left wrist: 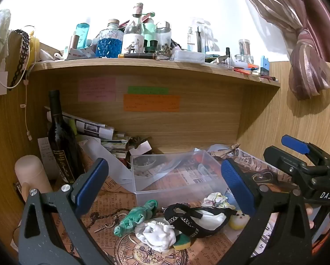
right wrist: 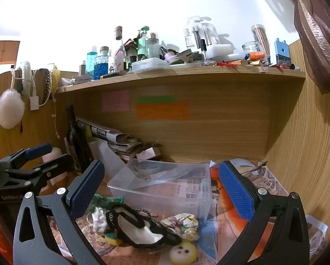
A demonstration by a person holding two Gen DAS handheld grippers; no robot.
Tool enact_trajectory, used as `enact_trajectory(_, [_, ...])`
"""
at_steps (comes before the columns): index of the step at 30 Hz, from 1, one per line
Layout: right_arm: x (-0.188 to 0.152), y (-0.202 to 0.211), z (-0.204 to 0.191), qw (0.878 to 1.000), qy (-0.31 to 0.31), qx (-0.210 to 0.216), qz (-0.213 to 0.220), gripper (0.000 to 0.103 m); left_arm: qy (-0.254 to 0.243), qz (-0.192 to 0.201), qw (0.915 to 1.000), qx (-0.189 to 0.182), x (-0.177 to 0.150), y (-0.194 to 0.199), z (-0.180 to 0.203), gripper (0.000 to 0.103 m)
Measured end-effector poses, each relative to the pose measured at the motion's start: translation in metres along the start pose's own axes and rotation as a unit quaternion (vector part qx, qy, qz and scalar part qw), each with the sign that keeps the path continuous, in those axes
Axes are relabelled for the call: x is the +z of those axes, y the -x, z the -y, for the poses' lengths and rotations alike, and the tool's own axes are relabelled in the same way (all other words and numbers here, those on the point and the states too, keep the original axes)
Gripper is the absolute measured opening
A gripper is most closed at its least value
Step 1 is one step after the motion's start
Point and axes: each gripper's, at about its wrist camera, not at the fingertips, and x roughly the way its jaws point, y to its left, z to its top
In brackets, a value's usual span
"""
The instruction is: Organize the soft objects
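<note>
A pile of soft things lies on the papered desk in front of a clear plastic box [left wrist: 178, 176] [right wrist: 165, 187]. It holds a green plush lizard [left wrist: 136, 217] [right wrist: 107, 201], a white cloth [left wrist: 156, 234] [right wrist: 98, 219], a black-and-white pouch with black bands [left wrist: 200, 219] [right wrist: 138, 229], a crumpled printed cloth [left wrist: 215, 198] [right wrist: 184, 223] and a small yellow face toy [left wrist: 238, 219] [right wrist: 182, 252]. My left gripper [left wrist: 165, 190] is open above the pile, holding nothing. My right gripper [right wrist: 162, 192] is open above it too, also holding nothing; it shows at the right of the left wrist view [left wrist: 297, 154].
A dark wine bottle [left wrist: 61, 145] and a beige cylinder [left wrist: 32, 176] stand at the left. Papers [left wrist: 103, 137] are stacked at the back under a cluttered shelf [left wrist: 156, 66]. Wooden walls close in on both sides.
</note>
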Motion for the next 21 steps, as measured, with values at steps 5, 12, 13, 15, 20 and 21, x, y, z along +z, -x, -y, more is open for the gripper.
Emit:
enact_trajectory(5, [-0.0001,0.001,-0.0012,1.0,0.0,0.001,0.002,0.103,-0.001,-0.001,1.0,0.0,0.0001,-0.0005,0.0002,0.103])
enact_trajectory(12, [-0.0003,0.0012,-0.0019,1.0,-0.001,0.002,0.003,0.103,0.0,0.0,1.0,0.0,-0.0002,0.0,0.0011,0.103])
enact_trajectory(13, [-0.0001,0.0012,-0.0015,1.0,-0.001,0.002,0.002,0.103,-0.001,0.0,1.0,-0.001,0.0003,-0.0001,0.0003,0.103])
enact_trajectory(15, [0.0001,0.0009,-0.0018,1.0,-0.001,0.002,0.001,0.103,-0.001,0.0,1.0,-0.001,0.0003,-0.0002,0.0008,0.103])
enact_trajectory(20, [-0.0002,0.0011,-0.0016,1.0,-0.001,0.003,0.002,0.103,-0.001,-0.001,1.0,0.0,0.0002,0.0,0.0002,0.103])
enact_trajectory(21, [-0.0004,0.0011,-0.0016,1.0,-0.002,0.004,0.001,0.103,-0.001,-0.001,1.0,0.0,0.0002,0.0,0.0002,0.103])
